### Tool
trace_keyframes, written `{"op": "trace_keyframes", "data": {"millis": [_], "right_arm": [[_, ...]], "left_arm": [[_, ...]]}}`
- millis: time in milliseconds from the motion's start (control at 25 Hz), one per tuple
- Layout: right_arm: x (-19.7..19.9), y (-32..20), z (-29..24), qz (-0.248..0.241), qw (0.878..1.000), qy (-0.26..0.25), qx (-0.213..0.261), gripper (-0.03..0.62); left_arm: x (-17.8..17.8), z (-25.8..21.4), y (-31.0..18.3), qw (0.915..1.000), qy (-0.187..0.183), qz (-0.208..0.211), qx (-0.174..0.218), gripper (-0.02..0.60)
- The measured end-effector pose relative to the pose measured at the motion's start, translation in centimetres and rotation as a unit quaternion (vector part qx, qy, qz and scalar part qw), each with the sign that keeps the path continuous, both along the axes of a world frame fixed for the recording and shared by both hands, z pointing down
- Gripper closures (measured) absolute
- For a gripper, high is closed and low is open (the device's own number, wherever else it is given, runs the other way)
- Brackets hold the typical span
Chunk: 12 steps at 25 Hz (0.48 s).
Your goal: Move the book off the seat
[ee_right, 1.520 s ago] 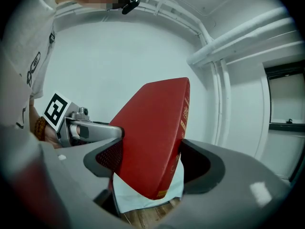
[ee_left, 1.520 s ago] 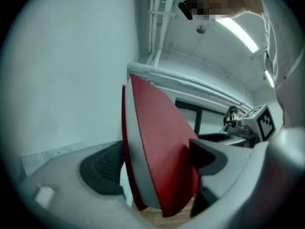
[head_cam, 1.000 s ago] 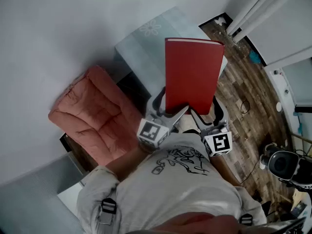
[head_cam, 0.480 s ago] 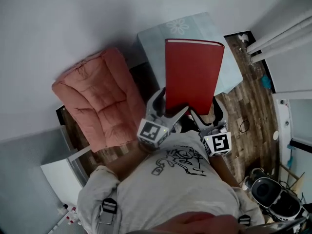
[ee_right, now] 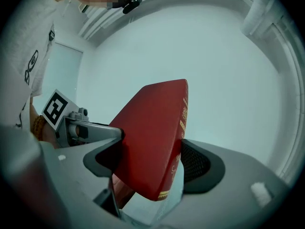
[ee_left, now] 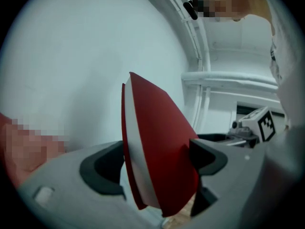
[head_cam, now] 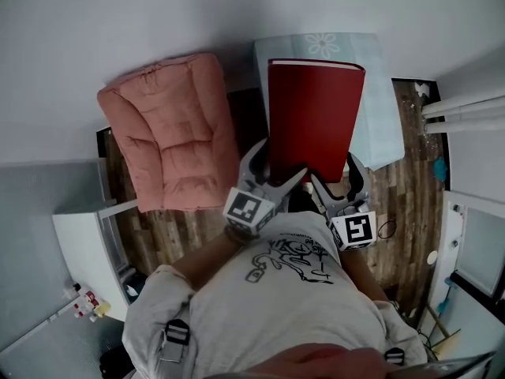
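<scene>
While both tools pinch its near edge, the red hardcover book (head_cam: 314, 121) is held up in the air, clear of the seat.
L tool (head_cam: 278, 168) is clamped on the near-left corner, page-edge side, jaws pressed on both covers; R tool (head_cam: 335, 178) is clamped on the near-right corner by the gold-printed spine. Book sits right of the pink padded armchair (head_cam: 177, 129) and, in head view, overlaps the pale blue flower-print worktop (head_cam: 379, 77) beyond the person, w/ wood-plank floor (head_cam: 410, 204) below.
</scene>
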State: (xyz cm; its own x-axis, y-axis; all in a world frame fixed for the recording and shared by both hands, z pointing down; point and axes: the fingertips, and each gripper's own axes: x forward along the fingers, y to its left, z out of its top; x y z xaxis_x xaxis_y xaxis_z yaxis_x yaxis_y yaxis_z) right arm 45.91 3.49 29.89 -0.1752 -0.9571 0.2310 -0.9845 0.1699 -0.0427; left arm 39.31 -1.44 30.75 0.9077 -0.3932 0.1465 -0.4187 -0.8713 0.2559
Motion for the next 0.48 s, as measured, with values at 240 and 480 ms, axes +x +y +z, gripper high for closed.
{"op": "trace_keyframes", "data": {"millis": [240,480], "right_arm": [[2.6,-0.2,1.4,-0.061,0.998,-0.007,-0.018,0.212],[3.8,-0.1,2.2,-0.104,0.994,-0.013,-0.020,0.210]], "left_arm": [[2.1,0.8,0.4,0.9982,-0.009,-0.059,0.001,0.162],[2.9,1.8,1.3,0.9946,-0.020,-0.101,-0.010,0.162]]}}
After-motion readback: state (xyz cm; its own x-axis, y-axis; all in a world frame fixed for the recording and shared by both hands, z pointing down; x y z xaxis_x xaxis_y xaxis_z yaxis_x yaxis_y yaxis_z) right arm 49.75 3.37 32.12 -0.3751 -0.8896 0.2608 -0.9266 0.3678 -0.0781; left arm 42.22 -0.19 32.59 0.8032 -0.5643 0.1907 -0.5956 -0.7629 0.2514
